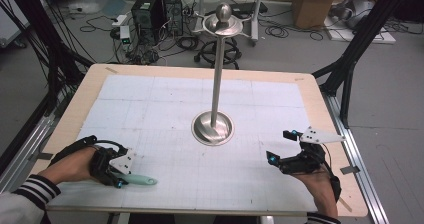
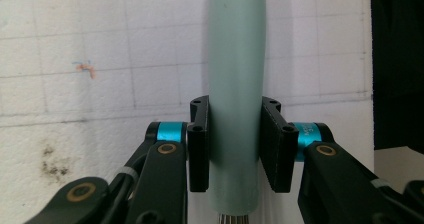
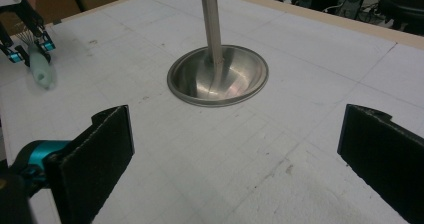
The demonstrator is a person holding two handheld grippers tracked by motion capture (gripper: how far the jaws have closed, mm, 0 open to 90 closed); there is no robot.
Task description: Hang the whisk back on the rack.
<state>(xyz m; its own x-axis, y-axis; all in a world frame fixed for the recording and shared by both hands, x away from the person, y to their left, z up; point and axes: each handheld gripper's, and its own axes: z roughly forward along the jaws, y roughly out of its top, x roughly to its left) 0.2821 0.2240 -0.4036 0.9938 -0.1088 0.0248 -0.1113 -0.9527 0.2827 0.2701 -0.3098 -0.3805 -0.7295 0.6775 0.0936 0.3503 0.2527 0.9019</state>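
At seven o'clock on the counter (image 1: 165, 91) — left gripper (image 1: 118, 176) jaws clamp mint handle (image 1: 140, 180) | right gripper (image 1: 280, 146) jaws wide, idle at four | step: grasp made — next likely lift toward steel stand (image 1: 214, 126)

Handle (image 2: 234, 84): matt pale-green plastic, smooth; thin metal wires at its near end.
Left gripper (image 2: 235, 149): matt black pads, glossy blue metal sleeves, brass-coloured pins.
Right gripper (image 3: 235, 149): black pads, rough and foam-like.
Stand (image 1: 216, 79): polished steel, mirror-bright base, ball and dish.
Mat (image 1: 165, 109): white, matt, grainy, faintly gridded, stained in spots.
Table (image 1: 85, 91): pale wood, smooth at its edges.
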